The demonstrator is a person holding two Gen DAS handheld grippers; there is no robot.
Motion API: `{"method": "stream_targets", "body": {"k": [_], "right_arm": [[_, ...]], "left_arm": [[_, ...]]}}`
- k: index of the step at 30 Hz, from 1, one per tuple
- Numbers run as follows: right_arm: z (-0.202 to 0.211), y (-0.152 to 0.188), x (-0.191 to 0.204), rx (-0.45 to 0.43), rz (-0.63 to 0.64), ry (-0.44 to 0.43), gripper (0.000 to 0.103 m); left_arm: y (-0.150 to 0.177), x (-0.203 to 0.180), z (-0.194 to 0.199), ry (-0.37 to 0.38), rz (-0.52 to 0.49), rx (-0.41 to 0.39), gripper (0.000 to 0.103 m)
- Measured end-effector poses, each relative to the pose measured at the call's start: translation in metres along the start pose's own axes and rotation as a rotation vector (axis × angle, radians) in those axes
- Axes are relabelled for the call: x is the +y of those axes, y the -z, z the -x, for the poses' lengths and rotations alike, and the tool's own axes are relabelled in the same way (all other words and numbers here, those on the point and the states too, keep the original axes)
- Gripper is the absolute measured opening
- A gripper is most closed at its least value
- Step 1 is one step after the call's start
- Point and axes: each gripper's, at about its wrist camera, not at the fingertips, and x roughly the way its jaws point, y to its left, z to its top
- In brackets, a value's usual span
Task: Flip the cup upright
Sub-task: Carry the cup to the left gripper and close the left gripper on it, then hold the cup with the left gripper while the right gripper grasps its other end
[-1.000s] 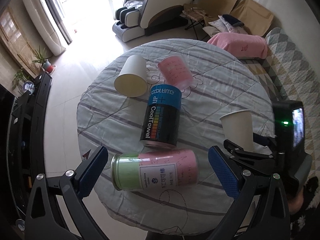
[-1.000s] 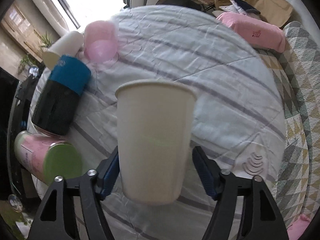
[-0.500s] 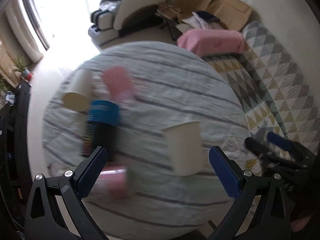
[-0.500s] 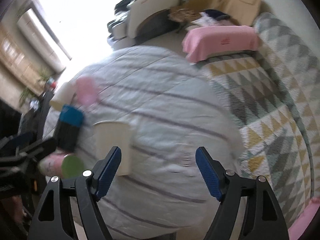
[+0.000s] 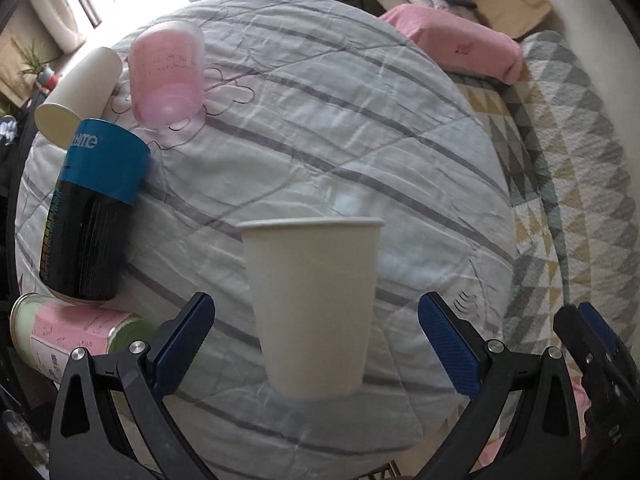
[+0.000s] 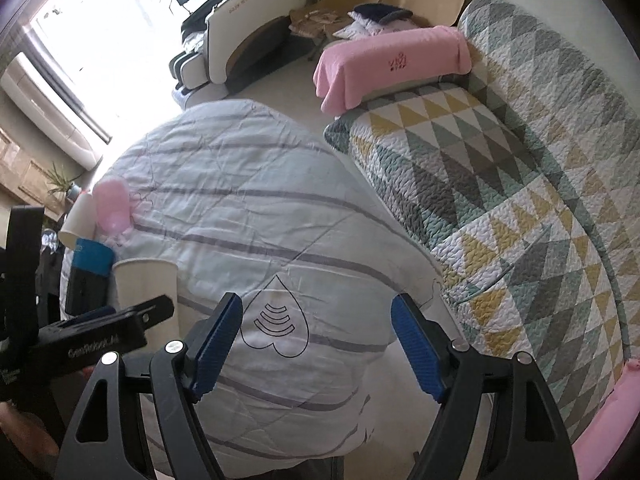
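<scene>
A white paper cup (image 5: 314, 304) stands upright, mouth up, on the round table with a striped cloth (image 5: 320, 128). My left gripper (image 5: 316, 332) is open, its blue fingers on either side of the cup without touching it. My right gripper (image 6: 318, 340) is open and empty, off to the right of the cup (image 6: 144, 284) over the table's near right edge. The right gripper's fingers also show at the far right of the left wrist view (image 5: 592, 344).
At the table's left lie a second white paper cup (image 5: 78, 92), a pink plastic cup (image 5: 168, 76), a black and blue can (image 5: 94, 208) and a pink and green can (image 5: 76, 332). A quilted sofa (image 6: 520, 184) with a pink towel (image 6: 392, 64) stands right of the table.
My right gripper has let go of the white cup and pulled back to the right. My left gripper has swung from the cans over to the upright cup.
</scene>
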Motion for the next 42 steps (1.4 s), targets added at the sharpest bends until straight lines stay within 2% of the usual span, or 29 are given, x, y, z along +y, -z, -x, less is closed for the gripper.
{"method": "stream_targets", "body": {"k": [4, 7, 8, 10, 13, 16, 22, 25, 29, 34, 39, 42], "right_arm": [[-0.007, -0.002, 0.0, 0.012, 0.013, -0.011, 0.078], [-0.009, -0.005, 0.001, 0.008, 0.021, -0.015, 0.078], [-0.01, -0.006, 0.002, 0.008, 0.023, -0.016, 0.078], [-0.012, -0.007, 0.003, 0.01, 0.026, -0.021, 0.078], [-0.013, -0.007, 0.006, 0.01, 0.031, -0.025, 0.078], [-0.014, -0.007, 0.011, 0.008, 0.036, -0.029, 0.078], [-0.012, -0.006, 0.014, 0.0, 0.026, -0.033, 0.078], [-0.009, -0.006, 0.014, -0.022, 0.019, -0.037, 0.078], [-0.006, -0.008, 0.014, -0.064, 0.012, -0.051, 0.078], [-0.011, -0.007, 0.017, -0.106, 0.011, -0.063, 0.078], [-0.017, -0.006, 0.018, -0.151, 0.002, -0.083, 0.078], [-0.019, -0.007, 0.018, -0.169, -0.006, -0.114, 0.078]], "left_arm": [[-0.001, 0.005, -0.007, -0.024, 0.021, -0.003, 0.101], [0.0, 0.009, -0.014, -0.031, 0.036, 0.023, 0.083], [0.001, 0.009, -0.019, -0.015, 0.031, 0.04, 0.075], [0.002, 0.006, -0.023, -0.03, 0.005, 0.063, 0.065], [0.006, 0.002, -0.021, -0.062, -0.019, 0.052, 0.063], [0.004, 0.003, -0.014, -0.029, -0.023, 0.028, 0.062], [-0.007, 0.002, 0.017, 0.032, -0.073, -0.128, 0.062], [-0.015, -0.002, 0.035, 0.046, -0.128, -0.273, 0.062], [-0.016, -0.011, 0.037, 0.058, -0.211, -0.445, 0.062], [-0.009, -0.017, 0.021, 0.065, -0.249, -0.53, 0.062], [0.016, -0.02, 0.012, 0.049, -0.308, -0.634, 0.062], [0.024, -0.017, 0.005, 0.053, -0.303, -0.635, 0.062]]}}
